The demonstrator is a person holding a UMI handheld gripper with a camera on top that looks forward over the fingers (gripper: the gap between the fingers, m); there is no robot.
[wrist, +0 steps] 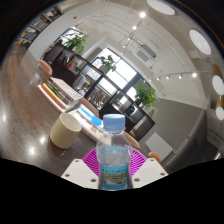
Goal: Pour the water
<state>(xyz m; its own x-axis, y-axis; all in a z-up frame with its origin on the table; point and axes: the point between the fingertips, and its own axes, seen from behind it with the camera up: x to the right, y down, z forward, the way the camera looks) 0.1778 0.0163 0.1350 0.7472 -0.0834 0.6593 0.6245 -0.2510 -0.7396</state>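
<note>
The water bottle [115,155] is cut off at the bottom centre of the frame, its base out of sight. It covers most of the gripper [113,166] and its pink pads [92,162] (only slivers show either side). Its label print is too small to read.

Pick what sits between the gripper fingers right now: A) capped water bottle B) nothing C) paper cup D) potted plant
A: the bottle, blue cap on, stands upright between the pink pads of the gripper, and the cup is on the table beyond the fingers.
</note>
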